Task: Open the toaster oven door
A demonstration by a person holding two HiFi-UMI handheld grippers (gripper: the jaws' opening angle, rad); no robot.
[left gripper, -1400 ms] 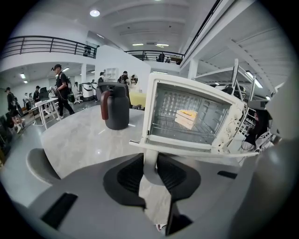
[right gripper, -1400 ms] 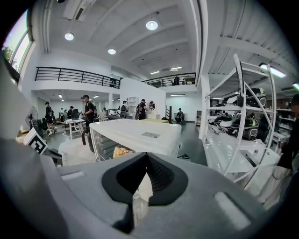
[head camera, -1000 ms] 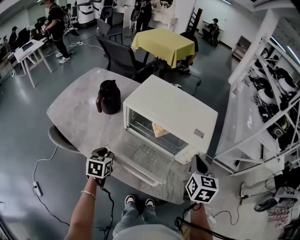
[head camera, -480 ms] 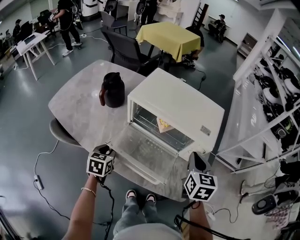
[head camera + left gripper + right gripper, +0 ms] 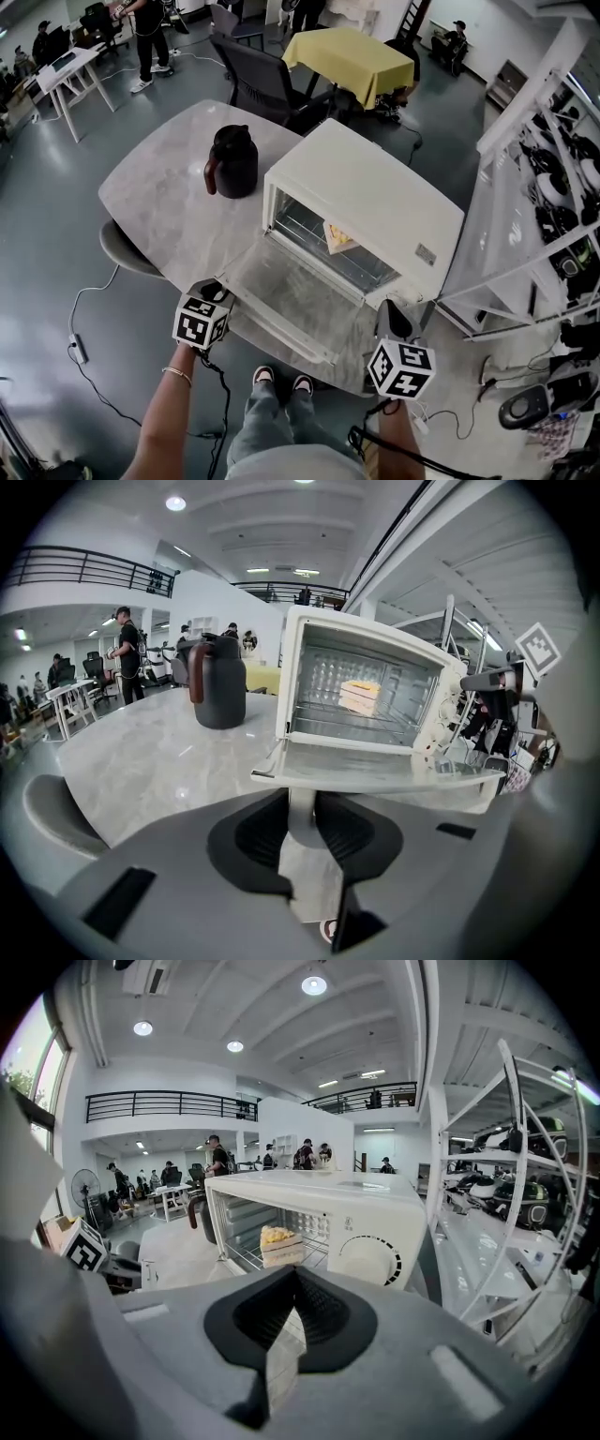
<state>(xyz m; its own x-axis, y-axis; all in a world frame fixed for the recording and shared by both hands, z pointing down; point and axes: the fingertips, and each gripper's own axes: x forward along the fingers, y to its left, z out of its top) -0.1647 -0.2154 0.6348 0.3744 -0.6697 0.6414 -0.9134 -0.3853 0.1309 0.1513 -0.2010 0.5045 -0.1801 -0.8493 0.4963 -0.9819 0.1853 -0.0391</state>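
head view, left tool (image 5: 214, 289): nearest to the person, at the door's 7 o'clock corner. its jaws are closed on the door handle (image 5: 299, 808), the white piece hanging under the door's front edge at its left end. the left gripper view shows both pads against it.
right tool (image 5: 394, 319): at 5 o'clock of the door, just beside the oven's front right corner. i cannot tell whether it touches. jaws together, nothing between them.
door (image 5: 292, 298): already swung down, lying about flat over the tabletop (image 5: 159, 211). hinge edge at the oven mouth, free edge toward the person.
key relation: from the left tool the door spreads toward 1 o'clock. its long axis runs 10 o'clock to 4 o'clock, across that tool's line of sight. the left tool is on it and the right tool is near but apart. by my judgement the opening is done or nearly so, and the next move would be only to let go and draw back toward 7 o'clock without lifting the door.
toaster oven (image 5: 375, 202): beyond the door at 1 o'clock, mouth open, wire rack (image 5: 314, 239) showing.
slice (image 5: 337, 234): pale with a yellow top, on the rack inside.
black jug (image 5: 232, 161): farthest, 12 o'clock from the left tool, near the oven's left side, not touching.
count: two tools, one oven, one door, one handle, one slice, one jug.
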